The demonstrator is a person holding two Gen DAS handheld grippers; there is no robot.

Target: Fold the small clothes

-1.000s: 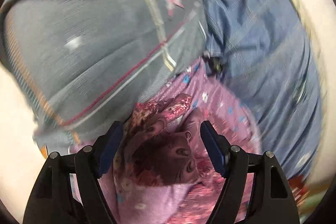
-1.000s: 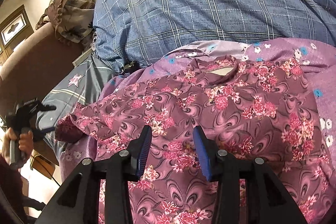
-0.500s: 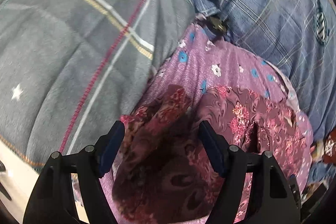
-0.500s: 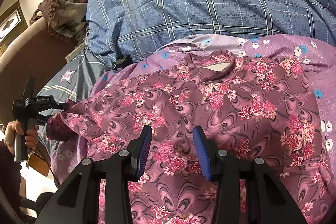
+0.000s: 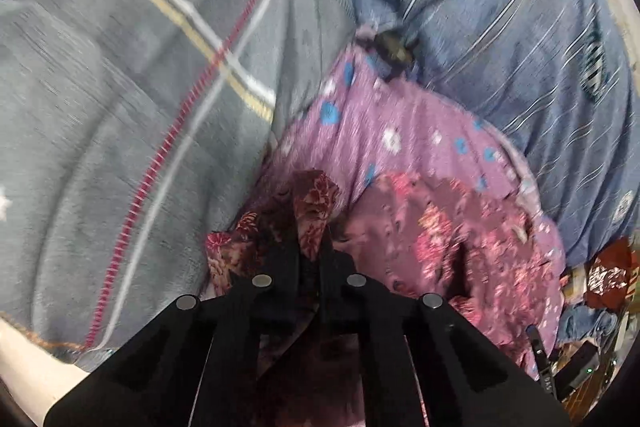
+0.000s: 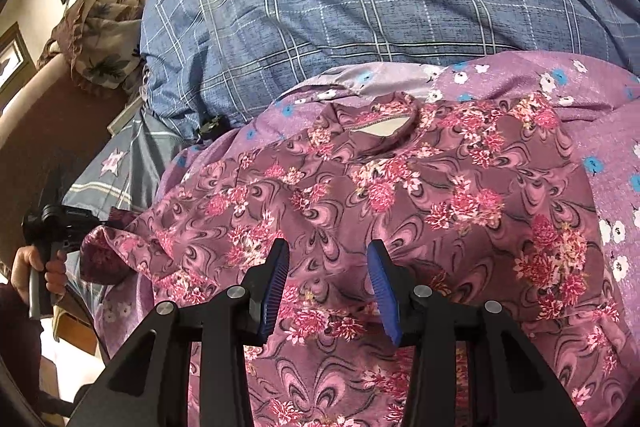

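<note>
Your left gripper [image 5: 310, 247] has just clamped its jaws on the floral garment's [image 6: 400, 195] sleeve end, while your right gripper [image 6: 328, 287] hovers open-jawed over its middle, collar ahead.

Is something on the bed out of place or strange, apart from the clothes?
A small dark object lies in the crease where the blue checked quilt meets the purple flowered cloth. It looks like a clip, but it is too small to identify.
</note>
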